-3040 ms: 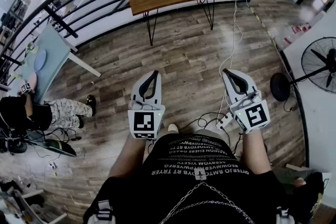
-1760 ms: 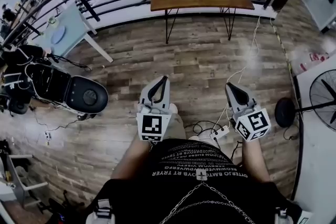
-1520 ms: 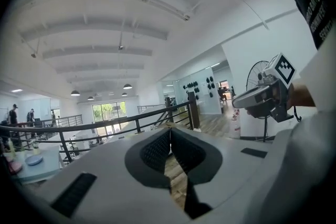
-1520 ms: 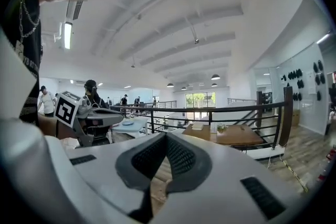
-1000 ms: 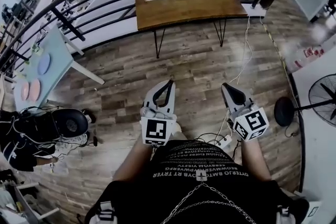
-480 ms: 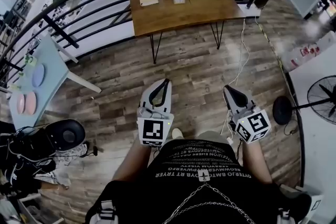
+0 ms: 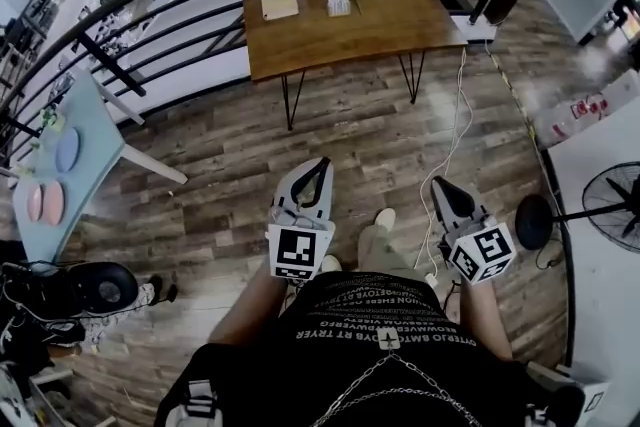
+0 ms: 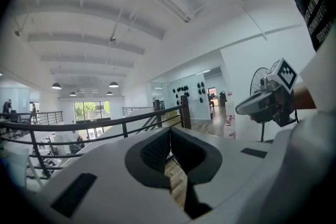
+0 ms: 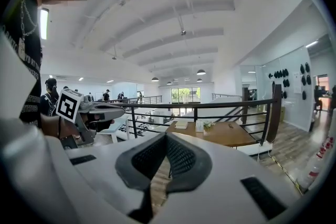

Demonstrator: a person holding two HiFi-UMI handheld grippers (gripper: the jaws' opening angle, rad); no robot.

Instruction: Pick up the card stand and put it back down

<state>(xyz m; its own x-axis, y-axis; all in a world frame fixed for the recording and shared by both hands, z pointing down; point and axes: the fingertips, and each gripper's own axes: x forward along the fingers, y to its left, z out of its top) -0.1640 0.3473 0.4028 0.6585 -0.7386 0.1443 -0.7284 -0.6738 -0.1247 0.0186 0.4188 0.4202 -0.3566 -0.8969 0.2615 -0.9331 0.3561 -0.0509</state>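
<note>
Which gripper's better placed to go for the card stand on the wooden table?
Left, marginally. In the head view the left gripper lines up almost straight with the card stand; the right gripper sits off to the side. Both are shut, empty and far from the table.

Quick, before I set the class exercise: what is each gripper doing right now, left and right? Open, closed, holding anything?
The white left gripper: closed, nothing between its jaws.
The white right gripper: closed, nothing between its jaws.

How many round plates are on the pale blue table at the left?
3: one blue plate toward the railing, two pink plates side by side below it. More may be hidden.
</note>
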